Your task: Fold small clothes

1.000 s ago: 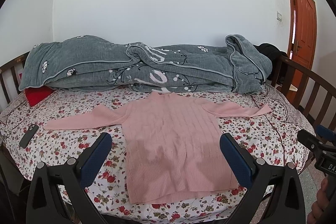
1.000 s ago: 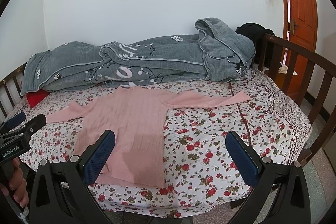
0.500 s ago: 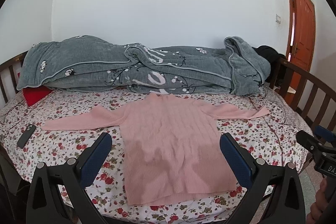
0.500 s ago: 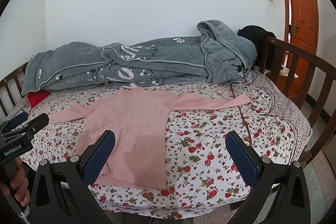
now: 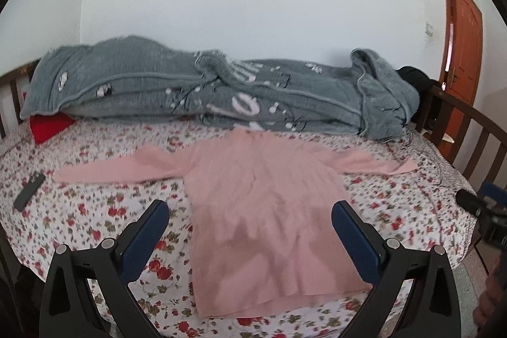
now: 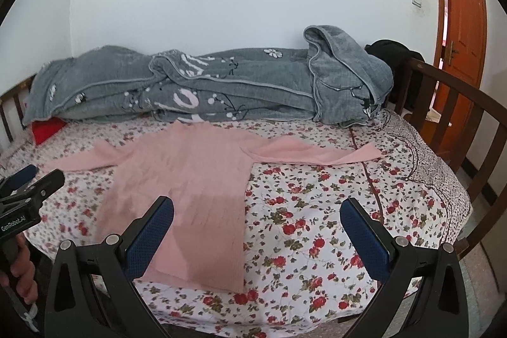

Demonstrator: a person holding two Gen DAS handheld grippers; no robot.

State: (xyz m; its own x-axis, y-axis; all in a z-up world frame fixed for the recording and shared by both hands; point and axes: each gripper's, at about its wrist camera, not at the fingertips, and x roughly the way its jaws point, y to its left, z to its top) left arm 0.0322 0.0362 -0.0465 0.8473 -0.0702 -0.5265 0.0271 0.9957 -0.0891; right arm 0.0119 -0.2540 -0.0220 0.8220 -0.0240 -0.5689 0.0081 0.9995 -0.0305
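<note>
— Sweater position, please?

— A pink sweater (image 5: 269, 211) was seen spread flat on the floral bed sheet (image 5: 95, 211), centre of the left wrist frame, both sleeves stretched out sideways. A grey quilt (image 5: 221, 94) was piled behind it along the wall.

— And the grippers?

— The left gripper (image 5: 250, 230) was held above the sweater's lower half, jaws spread wide, nothing gripped. The right gripper (image 6: 256, 227) was likewise held wide apart and empty, low in its frame, over the sweater's hem and the sheet.

— Anything else?

— A dark phone (image 5: 29, 191) was noted at the left edge.
</note>
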